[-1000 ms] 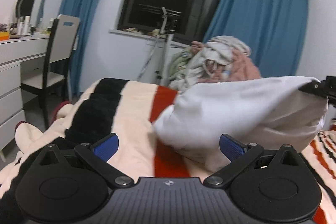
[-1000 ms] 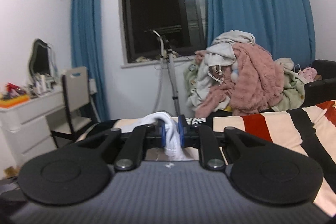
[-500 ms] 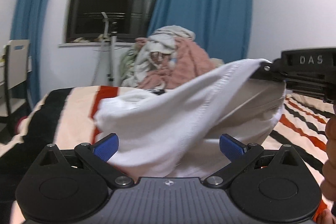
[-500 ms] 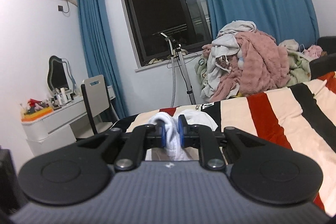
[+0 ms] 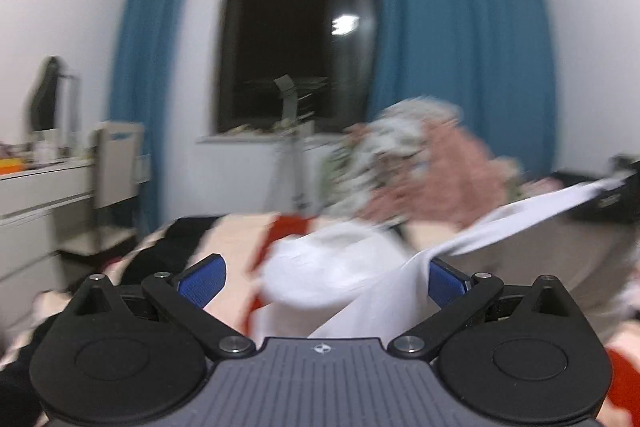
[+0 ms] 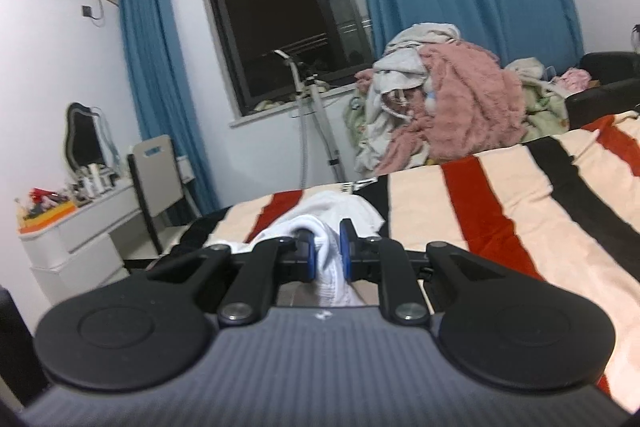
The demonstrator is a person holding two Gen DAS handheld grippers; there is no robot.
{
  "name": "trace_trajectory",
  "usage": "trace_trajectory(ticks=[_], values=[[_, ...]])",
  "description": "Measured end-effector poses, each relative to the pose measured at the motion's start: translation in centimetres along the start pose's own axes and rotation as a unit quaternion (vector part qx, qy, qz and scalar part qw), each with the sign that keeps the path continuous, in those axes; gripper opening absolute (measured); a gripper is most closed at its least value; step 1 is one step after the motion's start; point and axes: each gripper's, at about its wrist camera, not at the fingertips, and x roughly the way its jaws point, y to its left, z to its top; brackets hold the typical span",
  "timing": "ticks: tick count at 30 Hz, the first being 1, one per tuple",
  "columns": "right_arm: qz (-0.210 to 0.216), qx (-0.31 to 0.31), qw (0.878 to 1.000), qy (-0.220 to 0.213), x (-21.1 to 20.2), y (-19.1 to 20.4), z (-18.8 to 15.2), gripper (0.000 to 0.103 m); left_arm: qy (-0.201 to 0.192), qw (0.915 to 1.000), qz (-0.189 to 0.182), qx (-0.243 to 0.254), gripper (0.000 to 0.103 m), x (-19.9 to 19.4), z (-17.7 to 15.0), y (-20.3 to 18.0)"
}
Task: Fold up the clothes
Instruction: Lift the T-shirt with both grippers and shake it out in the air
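A white garment [image 5: 344, 267] hangs above the striped bed [image 5: 240, 243], stretched up to the right, where the right gripper [image 5: 616, 187] holds its edge. My left gripper [image 5: 324, 279] is open, with the cloth lying between and over its blue pads [image 5: 202, 277]. This view is blurred. In the right wrist view my right gripper [image 6: 326, 253] is shut on a bunched fold of the white garment [image 6: 332, 211].
A pile of clothes [image 6: 440, 107] with a pink fleece lies beyond the bed [image 6: 520, 195]. A white dresser [image 6: 80, 227] and a chair [image 6: 156, 171] stand at the left. A garment steamer [image 6: 316, 115] stands under the window. A dark sofa [image 6: 608, 75] is at the far right.
The left gripper has swung back to the left and closer to the garment, whose lower edge now lies between its open fingers. The right gripper keeps its hold and has tilted.
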Motion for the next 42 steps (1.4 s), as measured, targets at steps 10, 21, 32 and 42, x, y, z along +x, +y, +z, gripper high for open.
trace_trajectory(ticks=[10, 21, 32, 42], values=[[-0.067, -0.024, 0.997, 0.004, 1.3, -0.7, -1.0, 0.018, 0.025, 0.9947, 0.084, -0.053, 0.103, 1.0, 1.0, 5.0], [-0.087, -0.063, 0.970, 0.218, 5.0, -0.8, -6.3, 0.051, -0.018, 0.9888, 0.105, -0.104, 0.103, -1.8, 3.0, 7.6], [-0.168, 0.025, 0.981, 0.097, 1.2, -4.3, -4.4, 0.058, -0.020, 0.9910, 0.105, -0.080, 0.103, -2.2, 2.6, 7.2], [-0.216, -0.017, 0.976, -0.032, -1.8, -3.0, -3.8, 0.058, 0.015, 0.9938, 0.093, -0.058, 0.103, -2.3, 1.5, 5.9]])
